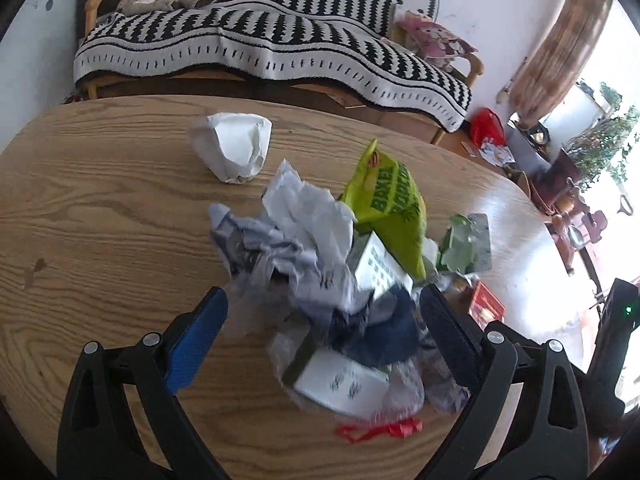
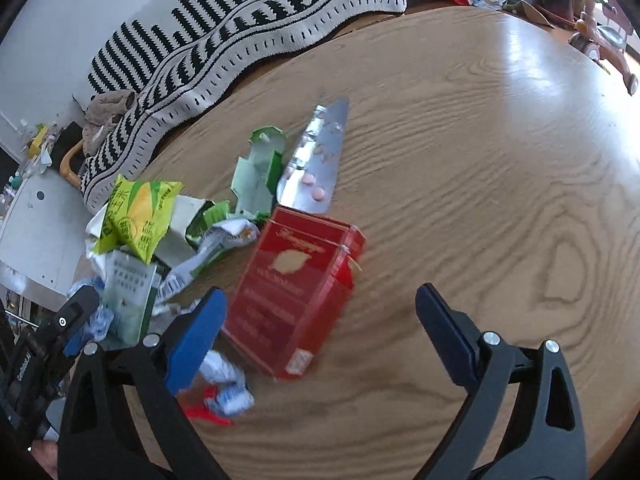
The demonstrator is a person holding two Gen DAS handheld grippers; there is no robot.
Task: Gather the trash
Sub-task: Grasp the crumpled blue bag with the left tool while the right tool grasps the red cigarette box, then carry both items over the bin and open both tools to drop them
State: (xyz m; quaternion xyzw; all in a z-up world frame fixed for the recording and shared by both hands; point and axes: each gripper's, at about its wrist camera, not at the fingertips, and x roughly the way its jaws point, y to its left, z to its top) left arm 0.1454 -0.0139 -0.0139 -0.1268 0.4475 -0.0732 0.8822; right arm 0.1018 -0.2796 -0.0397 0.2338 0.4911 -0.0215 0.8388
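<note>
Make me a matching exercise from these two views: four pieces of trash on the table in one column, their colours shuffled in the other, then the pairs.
Things:
1. cigarette box
2. snack bag
3. pill sheet
4. crumpled paper cup

Colours:
A. white
B. silver
C. red
D. yellow-green

Pairs: 1-C, 2-D, 3-B, 4-A

Left claw, right claw agape
</note>
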